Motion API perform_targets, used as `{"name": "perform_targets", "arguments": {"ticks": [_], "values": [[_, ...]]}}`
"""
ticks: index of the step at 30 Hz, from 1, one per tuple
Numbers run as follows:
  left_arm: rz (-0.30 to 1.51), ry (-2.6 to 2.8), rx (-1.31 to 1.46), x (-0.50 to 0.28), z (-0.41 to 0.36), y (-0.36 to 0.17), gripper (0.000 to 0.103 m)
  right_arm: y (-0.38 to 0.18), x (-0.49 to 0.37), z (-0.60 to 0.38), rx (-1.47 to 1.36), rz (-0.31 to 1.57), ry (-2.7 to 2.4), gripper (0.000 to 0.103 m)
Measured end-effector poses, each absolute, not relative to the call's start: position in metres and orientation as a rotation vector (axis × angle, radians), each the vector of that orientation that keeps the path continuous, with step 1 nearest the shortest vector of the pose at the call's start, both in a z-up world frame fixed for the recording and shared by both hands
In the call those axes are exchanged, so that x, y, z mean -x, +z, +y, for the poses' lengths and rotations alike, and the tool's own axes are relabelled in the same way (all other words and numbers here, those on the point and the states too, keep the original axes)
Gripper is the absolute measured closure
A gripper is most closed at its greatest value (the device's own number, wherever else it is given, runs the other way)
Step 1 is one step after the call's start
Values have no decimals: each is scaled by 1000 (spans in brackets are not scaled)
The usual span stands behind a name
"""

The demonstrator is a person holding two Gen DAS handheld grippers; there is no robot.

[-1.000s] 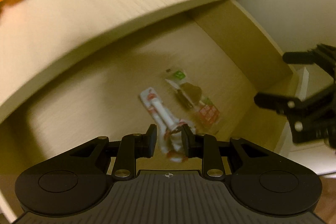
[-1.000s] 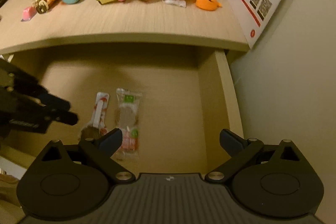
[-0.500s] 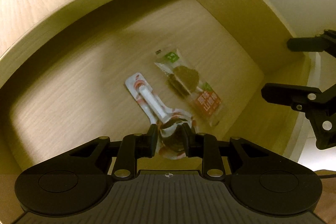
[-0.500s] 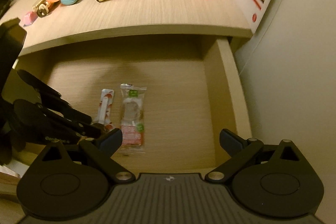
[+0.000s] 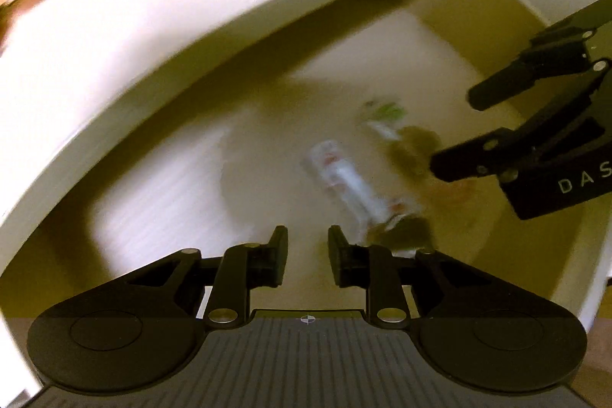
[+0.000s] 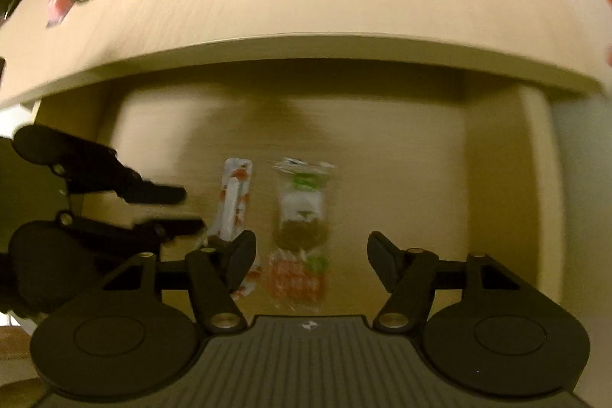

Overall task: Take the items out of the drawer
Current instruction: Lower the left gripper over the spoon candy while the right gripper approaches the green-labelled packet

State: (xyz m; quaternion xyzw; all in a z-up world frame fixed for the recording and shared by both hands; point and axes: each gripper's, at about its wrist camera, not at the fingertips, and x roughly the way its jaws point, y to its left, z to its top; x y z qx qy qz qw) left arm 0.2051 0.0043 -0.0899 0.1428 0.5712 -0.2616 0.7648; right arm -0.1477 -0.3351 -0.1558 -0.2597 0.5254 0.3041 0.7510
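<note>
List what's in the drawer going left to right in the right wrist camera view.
left gripper → narrow red-and-white packet → clear snack packet with green label → drawer's right side wall.

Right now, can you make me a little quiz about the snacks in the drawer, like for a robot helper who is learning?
1. How many snack packets lie in the drawer?
2. True or false: the left gripper is squeezing a packet.
3. Which packet lies between the right gripper's closing jaws: A the white and red stick packet, B the clear packet with the green label?

Key: 1. Two. 2. False: its closing jaws have nothing between them. 3. B.
</note>
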Motion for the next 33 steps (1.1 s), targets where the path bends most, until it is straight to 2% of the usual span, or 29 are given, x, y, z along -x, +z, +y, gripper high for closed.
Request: {"name": "perform_targets", "arguments": {"ticks": [10, 11, 19, 25, 30, 32, 33], "values": [[1278, -551, -133, -200, 30, -72, 78, -195, 137, -317, 649, 1206, 585, 35], [1277, -553, -129, -200, 31, -71, 78, -196, 139, -318, 649, 1198, 576, 37], [1275, -557, -122, -209, 31, -73, 78, -178, 167, -325, 629, 1138, 536, 39], [1253, -514, -63, -212, 49, -66, 78, -173, 188, -307, 532, 1255, 684, 39], [1248, -505, -8, -210, 61, -65, 78, -199, 200, -281, 618, 1305, 674, 48], [1245, -505, 0, -210, 64, -66, 78, -208, 199, -273, 636, 1333, 655, 58], [1238, -500, 11, -210, 67, -65, 78, -210, 198, -270, 640, 1343, 654, 58]]}}
